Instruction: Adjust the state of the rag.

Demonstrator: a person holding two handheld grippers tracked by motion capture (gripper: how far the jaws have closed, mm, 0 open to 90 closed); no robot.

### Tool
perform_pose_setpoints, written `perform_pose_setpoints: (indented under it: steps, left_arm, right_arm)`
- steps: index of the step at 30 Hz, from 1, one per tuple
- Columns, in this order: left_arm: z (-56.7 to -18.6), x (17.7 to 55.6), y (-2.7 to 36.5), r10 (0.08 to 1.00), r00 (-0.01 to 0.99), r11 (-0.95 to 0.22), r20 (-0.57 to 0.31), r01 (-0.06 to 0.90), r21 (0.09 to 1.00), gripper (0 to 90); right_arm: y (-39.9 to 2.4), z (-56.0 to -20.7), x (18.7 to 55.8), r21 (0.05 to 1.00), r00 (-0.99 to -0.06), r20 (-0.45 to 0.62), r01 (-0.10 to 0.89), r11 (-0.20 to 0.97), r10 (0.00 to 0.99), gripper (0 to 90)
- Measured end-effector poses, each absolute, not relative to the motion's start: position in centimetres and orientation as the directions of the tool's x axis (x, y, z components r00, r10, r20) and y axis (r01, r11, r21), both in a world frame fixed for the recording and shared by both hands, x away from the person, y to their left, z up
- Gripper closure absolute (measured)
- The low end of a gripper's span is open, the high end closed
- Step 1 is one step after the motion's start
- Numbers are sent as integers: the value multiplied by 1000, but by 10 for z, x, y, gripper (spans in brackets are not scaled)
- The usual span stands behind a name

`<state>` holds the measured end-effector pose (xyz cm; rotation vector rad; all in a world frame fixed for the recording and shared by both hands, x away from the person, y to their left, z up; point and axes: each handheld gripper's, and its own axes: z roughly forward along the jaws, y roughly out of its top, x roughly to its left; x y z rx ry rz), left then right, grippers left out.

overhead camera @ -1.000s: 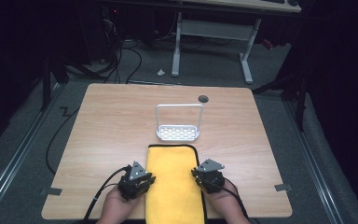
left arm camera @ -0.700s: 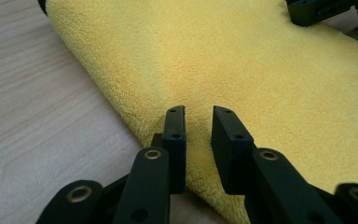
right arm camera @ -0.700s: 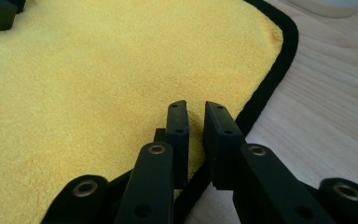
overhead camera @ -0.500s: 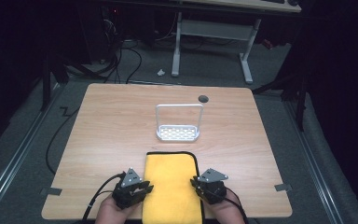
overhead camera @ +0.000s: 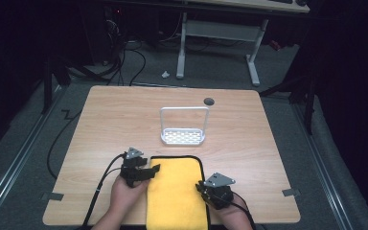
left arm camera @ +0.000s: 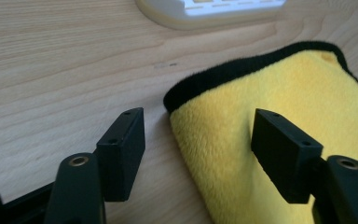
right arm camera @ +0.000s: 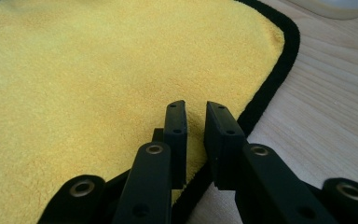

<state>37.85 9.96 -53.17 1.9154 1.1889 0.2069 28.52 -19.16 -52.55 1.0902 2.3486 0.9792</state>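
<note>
At lower left, your left tongs (overhead camera: 146, 171) had moved up beside the yellow cloth's (overhead camera: 175, 191) far corner, jaws wide astride its edge. At lower right, your right tongs (overhead camera: 205, 188) had dropped back, narrowed on the black hem. The cloth overhung the tabletop's (overhead camera: 249, 139) near edge; the white rack (overhead camera: 183, 126) stood clear beyond.
</note>
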Motion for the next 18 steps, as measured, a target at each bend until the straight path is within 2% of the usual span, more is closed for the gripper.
perform_pose_setpoints:
  steps: [2,4,7,13,18]
  left_arm:
    - [-532,378,97,797,542,-196,-267,650,734,520]
    - [-533,376,95,801,551,-222,-231,634,741,601]
    - [-535,375,96,791,562,-220,-241,628,746,722]
    - [-536,373,96,793,559,-213,-241,626,750,754]
    - [-536,374,98,788,561,-208,-255,632,747,749]
  right_arm:
    - [-192,-525,285,723,-633,-41,515,460,773,795]
    - [-192,-526,285,724,-634,-40,514,460,772,794]
    - [-192,-525,286,722,-637,-34,517,460,770,784]
    - [-190,-521,290,736,-618,-20,522,430,786,667]
    - [-182,-513,318,749,-572,-30,530,397,820,502]
